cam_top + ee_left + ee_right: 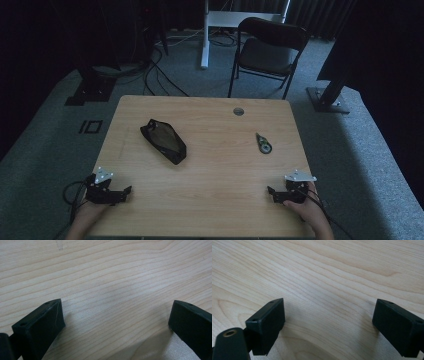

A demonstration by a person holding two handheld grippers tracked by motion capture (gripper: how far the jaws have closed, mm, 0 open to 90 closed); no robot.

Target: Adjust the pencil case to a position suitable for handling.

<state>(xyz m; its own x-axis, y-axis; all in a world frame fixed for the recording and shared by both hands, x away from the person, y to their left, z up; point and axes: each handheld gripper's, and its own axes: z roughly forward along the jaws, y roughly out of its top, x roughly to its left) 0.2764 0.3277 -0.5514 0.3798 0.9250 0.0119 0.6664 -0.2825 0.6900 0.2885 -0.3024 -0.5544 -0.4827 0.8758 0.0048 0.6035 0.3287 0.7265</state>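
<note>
The left gripper (127, 191) is resting at the near left corner of the wooden table (215, 210), its jaws standing wide apart and holding nothing; the right gripper (270, 193) is resting at the near right corner, also wide open and empty; the black pouch (163, 140) is lying left of centre, well apart from both; the small tool (263, 143) is lying farther right

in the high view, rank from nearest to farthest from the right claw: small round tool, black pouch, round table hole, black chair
From the right claw:
1. Small round black tool, just ahead on the table's right side.
2. Round grey table hole, near the far edge.
3. Black mesh pouch, left of centre.
4. Black folding chair, on the floor beyond the table.
</note>
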